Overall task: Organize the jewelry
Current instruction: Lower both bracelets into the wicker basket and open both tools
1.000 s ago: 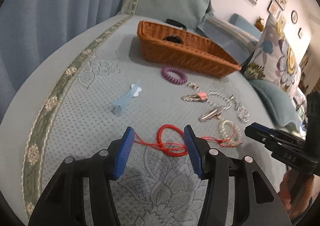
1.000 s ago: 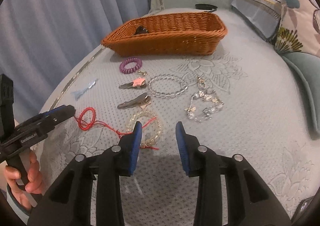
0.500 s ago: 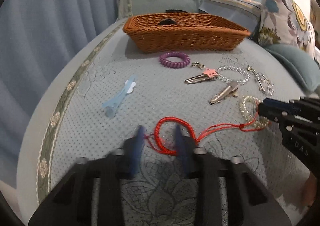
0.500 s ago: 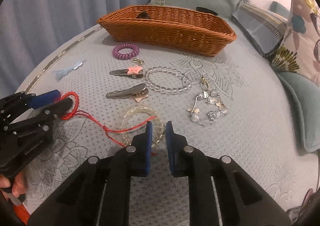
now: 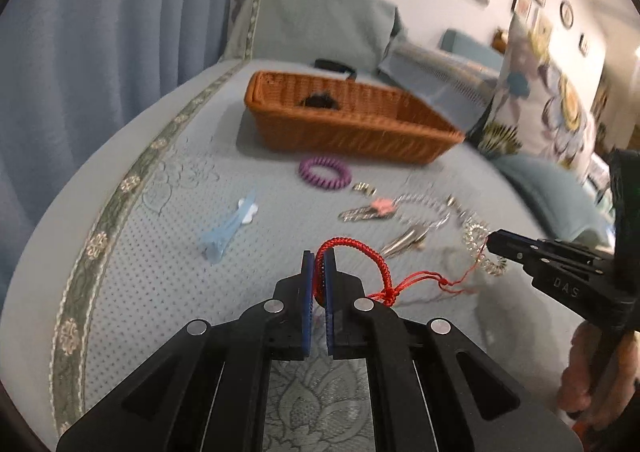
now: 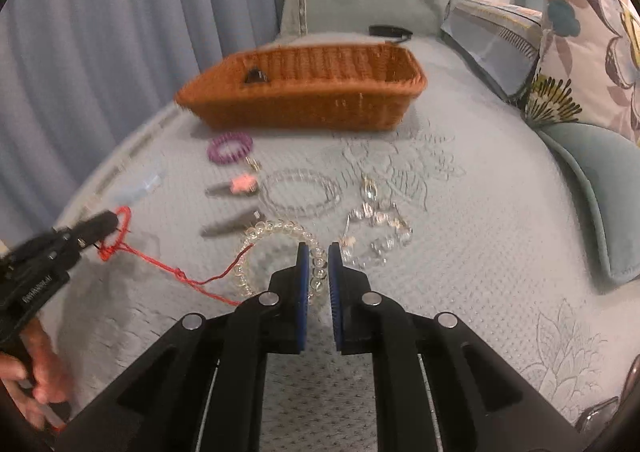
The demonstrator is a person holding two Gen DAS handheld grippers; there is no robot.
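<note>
My left gripper (image 5: 319, 258) is shut on a red cord bracelet (image 5: 362, 252) and holds it lifted above the bed; its thin red tail trails right. It also shows in the right wrist view (image 6: 120, 230). My right gripper (image 6: 319, 252) is shut on a pale beaded bracelet (image 6: 276, 232), which the red tail crosses. The wicker basket (image 5: 360, 128) stands beyond, with a dark item inside. It also shows in the right wrist view (image 6: 316, 100).
On the bedspread lie a purple coil hair tie (image 5: 325, 172), a light blue clip (image 5: 228, 228), a pink-topped clip (image 6: 236, 185), a metal clip (image 6: 232, 226), a clear bead bracelet (image 6: 300, 192) and a crystal bracelet (image 6: 376, 228). Floral pillows (image 6: 592, 48) sit right.
Both grippers closed: the left on the red cord bracelet, the right on the pale beaded bracelet. The left has lifted the red loop off the bedspread.
</note>
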